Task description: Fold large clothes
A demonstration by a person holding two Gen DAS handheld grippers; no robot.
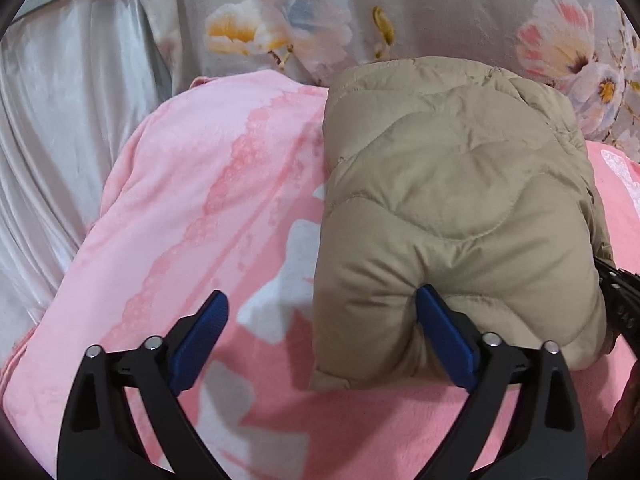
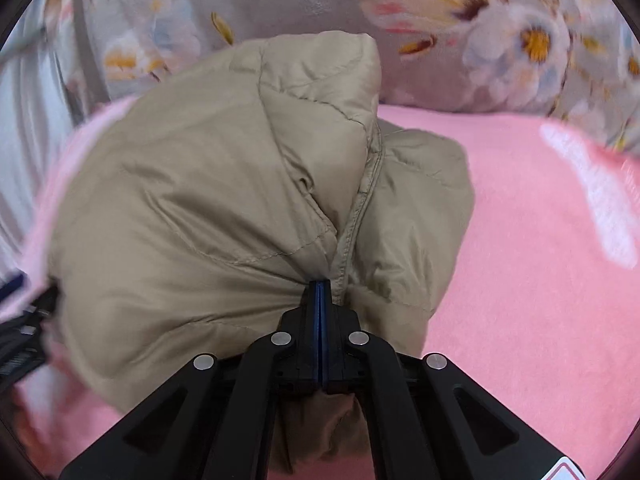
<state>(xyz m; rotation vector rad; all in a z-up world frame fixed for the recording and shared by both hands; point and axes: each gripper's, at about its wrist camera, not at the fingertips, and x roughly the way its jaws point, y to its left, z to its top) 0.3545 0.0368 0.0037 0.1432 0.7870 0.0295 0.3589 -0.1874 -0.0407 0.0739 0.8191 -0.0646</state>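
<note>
A tan quilted puffer jacket (image 1: 452,200) lies folded into a thick block on a pink blanket (image 1: 192,208). My left gripper (image 1: 322,300) is open at the jacket's near left corner; its right finger (image 1: 444,332) presses into the near edge, its left finger (image 1: 200,336) is over the blanket. In the right wrist view my right gripper (image 2: 320,286) is shut on a bunched seam of the jacket (image 2: 208,200), lifting that side. The right gripper's black frame (image 1: 620,300) shows at the jacket's right edge in the left wrist view.
A grey floral quilt (image 1: 400,12) lies behind the jacket, also in the right wrist view (image 2: 480,32). A silvery satin sheet (image 1: 60,120) hangs at the left. The pink blanket (image 2: 520,240) stretches to the right of the jacket.
</note>
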